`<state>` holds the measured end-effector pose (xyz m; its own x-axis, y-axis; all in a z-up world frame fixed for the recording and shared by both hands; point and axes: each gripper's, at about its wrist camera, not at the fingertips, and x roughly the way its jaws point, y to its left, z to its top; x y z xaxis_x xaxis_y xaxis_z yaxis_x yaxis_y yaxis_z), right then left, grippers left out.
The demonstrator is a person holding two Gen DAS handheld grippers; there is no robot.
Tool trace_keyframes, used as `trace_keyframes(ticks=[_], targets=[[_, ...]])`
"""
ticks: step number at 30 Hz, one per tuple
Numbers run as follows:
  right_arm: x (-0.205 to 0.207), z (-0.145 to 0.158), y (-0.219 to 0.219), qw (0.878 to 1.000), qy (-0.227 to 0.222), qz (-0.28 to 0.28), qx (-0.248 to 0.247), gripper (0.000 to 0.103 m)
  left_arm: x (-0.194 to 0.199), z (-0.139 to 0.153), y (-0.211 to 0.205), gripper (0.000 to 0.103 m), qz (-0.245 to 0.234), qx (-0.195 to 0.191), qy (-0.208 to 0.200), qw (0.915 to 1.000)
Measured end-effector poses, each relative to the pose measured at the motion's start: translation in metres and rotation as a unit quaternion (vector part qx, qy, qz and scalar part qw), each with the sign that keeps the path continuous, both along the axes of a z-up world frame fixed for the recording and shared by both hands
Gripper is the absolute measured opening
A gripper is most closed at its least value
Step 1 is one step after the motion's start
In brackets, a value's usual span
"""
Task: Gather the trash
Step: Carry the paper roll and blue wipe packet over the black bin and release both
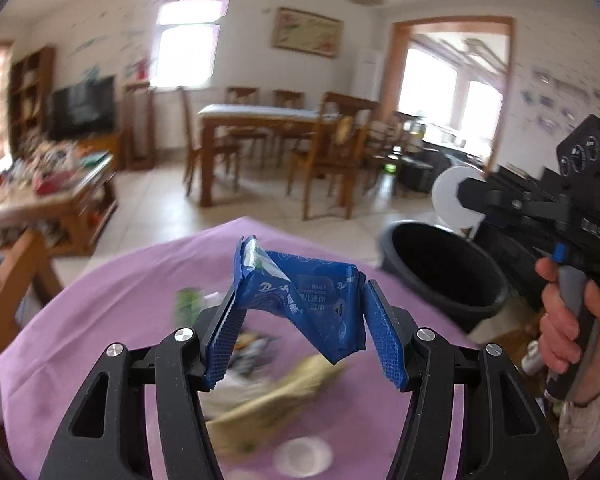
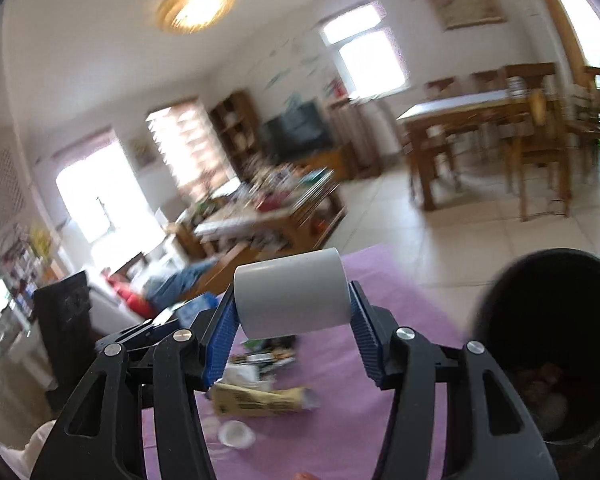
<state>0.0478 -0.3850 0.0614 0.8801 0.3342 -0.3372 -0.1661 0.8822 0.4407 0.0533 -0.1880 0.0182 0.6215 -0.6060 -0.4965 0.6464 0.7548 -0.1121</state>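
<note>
Blue wipes packet (image 1: 300, 300), crumpled, clamped between the blue pads of the left gripper (image 1: 302, 328); it is held up off the purple-clothed table (image 1: 140, 280), above the litter near the table's middle. Print on the packet is partly legible, the rest folded under.

White cup (image 2: 292, 296), lying sideways, gripped across its body by the right gripper (image 2: 294, 332), jaws pressed on both sides. In the left wrist view only its round white end (image 1: 454, 196) shows past the gripper body; a hand (image 1: 568, 320) grips the handle, sleeve cut off at the frame edge.

Left on the cloth: a yellowish carton (image 2: 256, 400) lying flat, a small white lid (image 2: 236, 434) toward the near edge, a green wrapper (image 1: 188, 300), and dark mixed scraps (image 2: 268, 354) behind the fingers. All are motion-blurred; the scraps cannot be told apart. The near edge of the table is hidden behind the gripper frames.

Black bin (image 1: 444, 276) stands on the floor just off the table's right edge, mouth open and unobstructed. From the right wrist view its inside (image 2: 548, 392) holds some pale and reddish rubbish at the bottom, too dim to identify; its right wall is cut off.

Beyond the table's far edge, open tiled floor (image 1: 268, 200) runs to a wooden dining table with chairs (image 1: 268, 120). A cluttered low table (image 1: 52, 192) sits off the left edge.
</note>
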Motion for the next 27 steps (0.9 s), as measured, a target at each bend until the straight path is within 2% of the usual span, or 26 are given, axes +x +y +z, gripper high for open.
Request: trace_keyframes(ticks=[7, 13, 21, 27], targets=[[-0.044, -0.006, -0.092, 0.994, -0.026, -0.100, 0.046, 0.053, -0.040, 0.006, -0.092, 0.060, -0.057, 0.005, -0.012, 0.9983], [-0.062, -0.032, -0.151, 0.982, -0.022, -0.165, 0.084, 0.053, -0.042, -0.007, -0.157, 0.060, -0.088, -0.008, 0.014, 0.9960], [-0.056, -0.068, -0.191, 0.972, 0.017, -0.198, 0.124, 0.053, -0.016, -0.035, -0.233, 0.060, -0.103, -0.012, 0.048, 0.9934], [-0.058, -0.092, -0.199, 0.966, 0.044, -0.209, 0.144, 0.053, 0.004, -0.057, -0.272, 0.060, -0.098, 0.000, 0.070, 0.9927]])
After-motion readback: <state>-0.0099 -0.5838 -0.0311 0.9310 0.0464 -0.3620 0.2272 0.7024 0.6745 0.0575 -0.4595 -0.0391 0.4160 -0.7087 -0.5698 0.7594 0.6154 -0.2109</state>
